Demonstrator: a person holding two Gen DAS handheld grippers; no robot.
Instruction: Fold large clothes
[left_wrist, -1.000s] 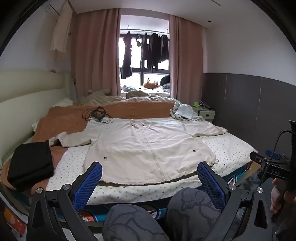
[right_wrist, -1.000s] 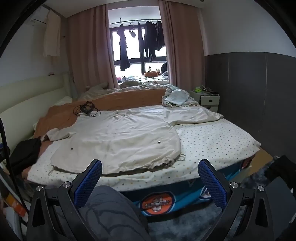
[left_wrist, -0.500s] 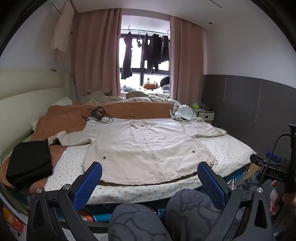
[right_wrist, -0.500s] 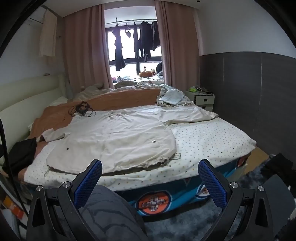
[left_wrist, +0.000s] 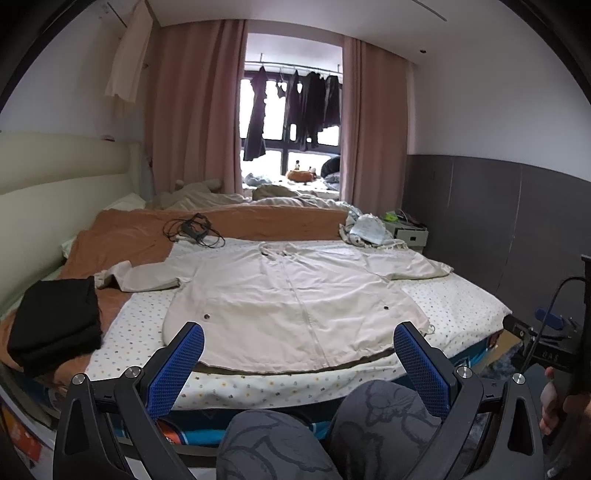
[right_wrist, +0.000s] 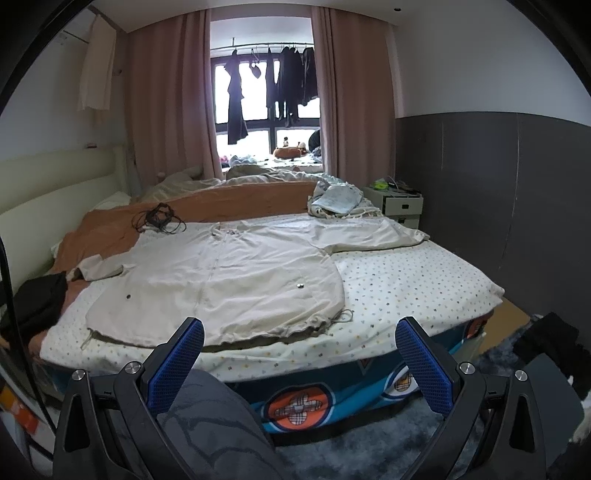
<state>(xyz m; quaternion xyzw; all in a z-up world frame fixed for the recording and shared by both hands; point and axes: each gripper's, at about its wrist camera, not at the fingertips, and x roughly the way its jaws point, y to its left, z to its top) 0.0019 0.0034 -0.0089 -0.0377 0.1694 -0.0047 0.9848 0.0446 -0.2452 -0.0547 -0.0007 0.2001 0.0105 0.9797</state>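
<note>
A large cream jacket (left_wrist: 291, 291) lies spread flat, front up, on the dotted sheet of the bed, sleeves out to both sides; it also shows in the right wrist view as the jacket (right_wrist: 221, 284). My left gripper (left_wrist: 298, 343) is open, held back from the bed's near edge with its blue pads apart, nothing between them. My right gripper (right_wrist: 300, 343) is open too, off the bed's front edge, right of the jacket's hem. A person's grey-trousered knees (left_wrist: 369, 417) sit below the fingers.
A folded black garment (left_wrist: 55, 325) lies at the bed's left edge. Black cables (left_wrist: 192, 229) and a pale bundle of cloth (left_wrist: 365, 229) rest near the orange blanket (left_wrist: 122, 240). A white nightstand (right_wrist: 399, 206) stands at the right by the grey wall. Blue-grey rug (right_wrist: 369, 450) covers the floor.
Both cameras have drifted slightly, the view shifting a little relative to the bed. The jacket has not moved and both grippers stay open.
</note>
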